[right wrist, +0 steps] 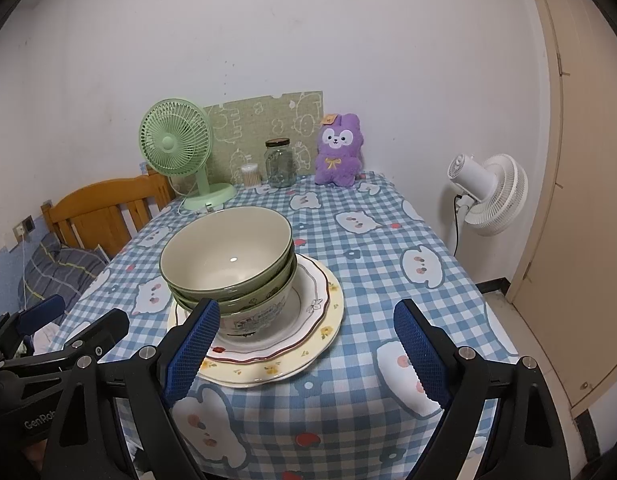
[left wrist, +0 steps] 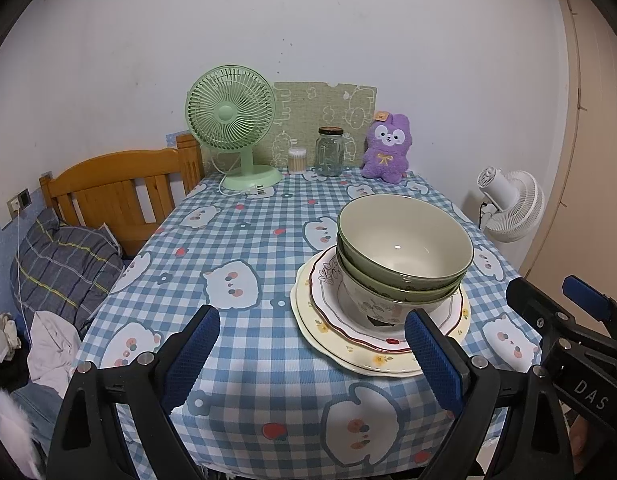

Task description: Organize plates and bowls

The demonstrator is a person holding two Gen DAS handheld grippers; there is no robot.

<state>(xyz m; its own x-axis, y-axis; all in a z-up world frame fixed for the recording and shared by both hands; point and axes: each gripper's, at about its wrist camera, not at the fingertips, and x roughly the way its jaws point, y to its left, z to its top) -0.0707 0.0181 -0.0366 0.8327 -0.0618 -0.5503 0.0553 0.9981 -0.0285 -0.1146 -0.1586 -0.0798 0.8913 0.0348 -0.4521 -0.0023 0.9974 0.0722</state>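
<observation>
My left fingers (left wrist: 310, 354) and right fingers (right wrist: 306, 350) both hang released and empty over the near edge of the bench (left wrist: 236, 360). In the left view the stack sits at about two o'clock: three bowls (left wrist: 404, 252) nested on two plates (left wrist: 360, 354). Everything already looks gathered into one pile, so I judge the sorting either finished or not yet begun. If the stack must come apart, the next move calls for pinching the top bowl's rim without tipping the others.
</observation>
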